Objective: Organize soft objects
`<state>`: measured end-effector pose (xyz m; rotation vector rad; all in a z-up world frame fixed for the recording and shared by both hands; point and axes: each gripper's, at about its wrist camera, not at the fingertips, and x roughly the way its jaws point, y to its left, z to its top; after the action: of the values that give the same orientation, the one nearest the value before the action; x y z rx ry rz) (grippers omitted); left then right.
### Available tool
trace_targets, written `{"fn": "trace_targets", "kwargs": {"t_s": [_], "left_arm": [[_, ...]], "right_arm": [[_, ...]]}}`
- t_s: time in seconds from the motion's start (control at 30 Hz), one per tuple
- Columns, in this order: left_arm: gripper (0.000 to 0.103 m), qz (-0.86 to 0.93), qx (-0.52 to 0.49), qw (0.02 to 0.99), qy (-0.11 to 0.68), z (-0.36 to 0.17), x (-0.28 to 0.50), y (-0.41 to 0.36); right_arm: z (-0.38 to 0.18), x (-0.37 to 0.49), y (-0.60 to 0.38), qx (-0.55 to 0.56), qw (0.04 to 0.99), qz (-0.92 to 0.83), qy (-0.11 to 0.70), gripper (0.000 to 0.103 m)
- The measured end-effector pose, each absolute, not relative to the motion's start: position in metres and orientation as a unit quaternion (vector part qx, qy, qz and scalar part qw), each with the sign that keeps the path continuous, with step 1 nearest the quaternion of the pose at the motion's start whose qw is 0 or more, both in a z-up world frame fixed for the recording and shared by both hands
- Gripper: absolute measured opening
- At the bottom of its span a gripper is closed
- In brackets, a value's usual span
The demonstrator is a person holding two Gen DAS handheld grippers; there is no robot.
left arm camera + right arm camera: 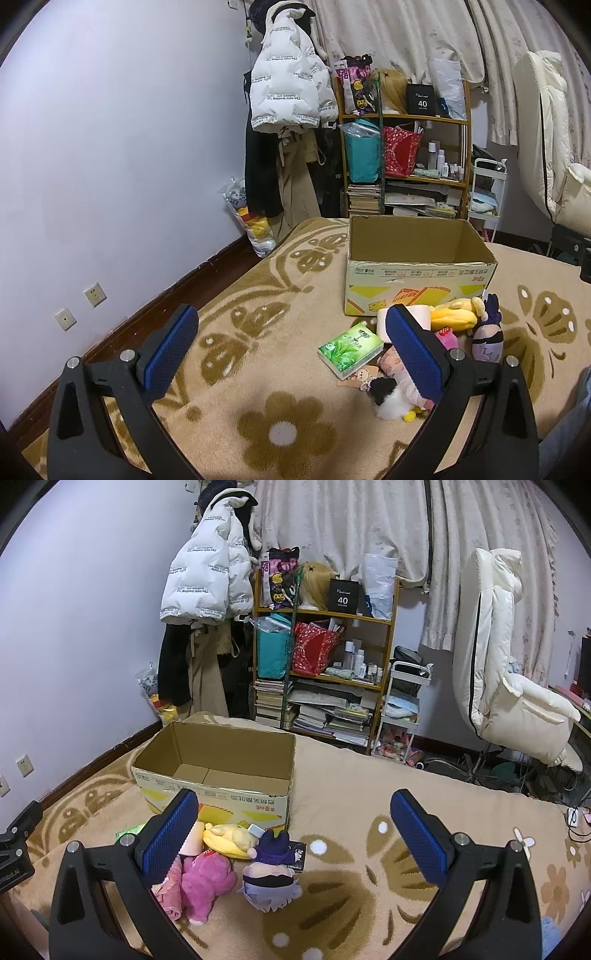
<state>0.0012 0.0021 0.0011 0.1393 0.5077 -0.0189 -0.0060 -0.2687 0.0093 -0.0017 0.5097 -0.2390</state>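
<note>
A flowered blanket [369,794] carries an open cardboard box [218,775], its visible floor bare. Just in front of it lie a yellow plush [229,840], a pink plush [207,882], a purple-hatted doll [273,871] and a green tissue pack [349,349]. Left tongs [291,347] and right tongs [291,830] both gape wide, holding nothing.

A pale lilac wall [122,147] is running along the left, with two sockets [95,294] low on it and a dark baseboard [155,306] below. Cream curtains [369,524] are hanging behind a wooden shelf [321,646] full of books and bottles. A white jacket [207,583] is hanging beside it. A beige flowered blanket [369,794] is covering the bed, and a cream chair [498,664] is standing at the right.
</note>
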Motion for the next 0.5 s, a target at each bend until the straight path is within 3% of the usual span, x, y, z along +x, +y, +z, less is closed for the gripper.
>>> {"fn": "trace_targets", "kwargs": {"t_s": [0.5], "left_arm": [[0.101, -0.01, 0.071, 0.965, 0.253, -0.0011, 0.0015, 0.0016]], "right_arm": [[0.0069, -0.0069, -0.2678, -0.006, 0.961, -0.115, 0.251, 0.103]]}}
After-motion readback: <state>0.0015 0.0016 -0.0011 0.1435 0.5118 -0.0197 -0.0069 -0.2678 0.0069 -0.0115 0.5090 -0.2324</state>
